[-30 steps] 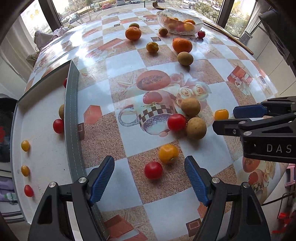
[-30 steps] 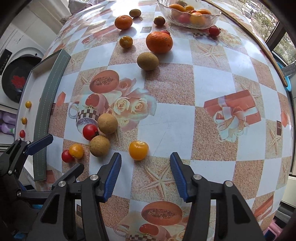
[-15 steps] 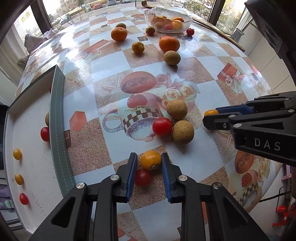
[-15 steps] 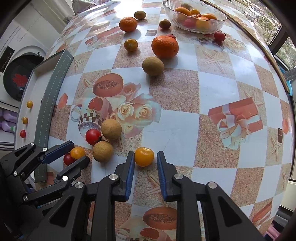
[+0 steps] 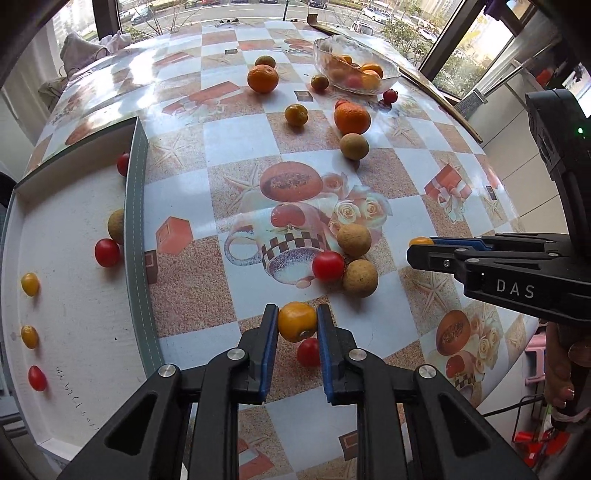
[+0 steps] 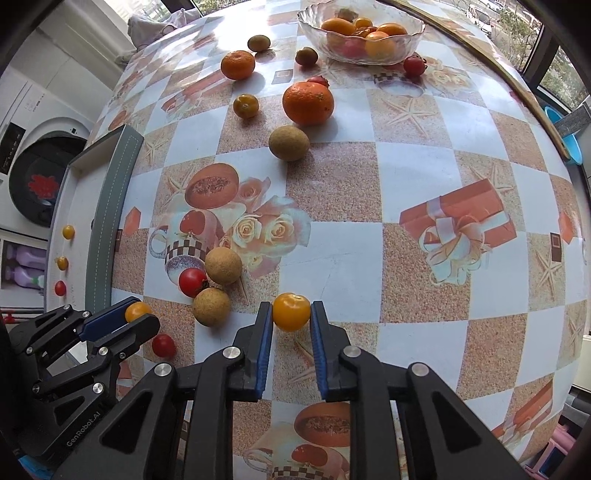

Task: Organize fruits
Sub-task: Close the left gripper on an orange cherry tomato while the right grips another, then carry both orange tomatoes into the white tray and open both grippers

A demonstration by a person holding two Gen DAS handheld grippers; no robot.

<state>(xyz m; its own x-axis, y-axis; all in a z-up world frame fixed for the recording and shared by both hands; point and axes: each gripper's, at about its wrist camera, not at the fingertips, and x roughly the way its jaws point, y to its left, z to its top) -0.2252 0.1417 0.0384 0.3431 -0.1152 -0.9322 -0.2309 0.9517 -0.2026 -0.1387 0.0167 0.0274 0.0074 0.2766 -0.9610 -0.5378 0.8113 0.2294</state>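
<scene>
While both grippers are seen closed on fruit, the items are listed relative to the white tray [image 5: 74, 229] at the desk's [image 5: 229, 147] left edge. The left gripper [image 5: 293, 325] is clamped on a yellow tomato [image 5: 297, 320], pressed between both blue pads just beside the tray's grey rim [image 5: 138, 251], lifted slightly above a red cherry tomato [image 5: 308, 352] lying on the desk below it. The right gripper [image 6: 291, 314] is closed around a second yellow tomato [image 6: 291, 311], held farther from the tray; whether this fruit rests on the desk cannot be told.

Inside the tray are recorded: two small yellow tomatoes [image 5: 29, 284], a small red one [image 5: 37, 377], a larger red tomato [image 5: 107, 252] touching a brown round fruit [image 5: 116, 226] by the rim, and another red tomato [image 5: 123, 164] at the far end.

Between the tray and the right gripper, a red tomato [image 6: 192, 282] is found touching two tan round fruits [image 6: 223, 265]. Well beyond the tray, a large orange [image 6: 308, 102], a brown fruit [image 6: 289, 143], a mandarin [image 6: 238, 65] and smaller fruits are scattered. A glass bowl [image 6: 317, 33] holding oranges and tomatoes is placed at the desk's far side, with a red cherry tomato [image 6: 414, 65] just beside it.
</scene>
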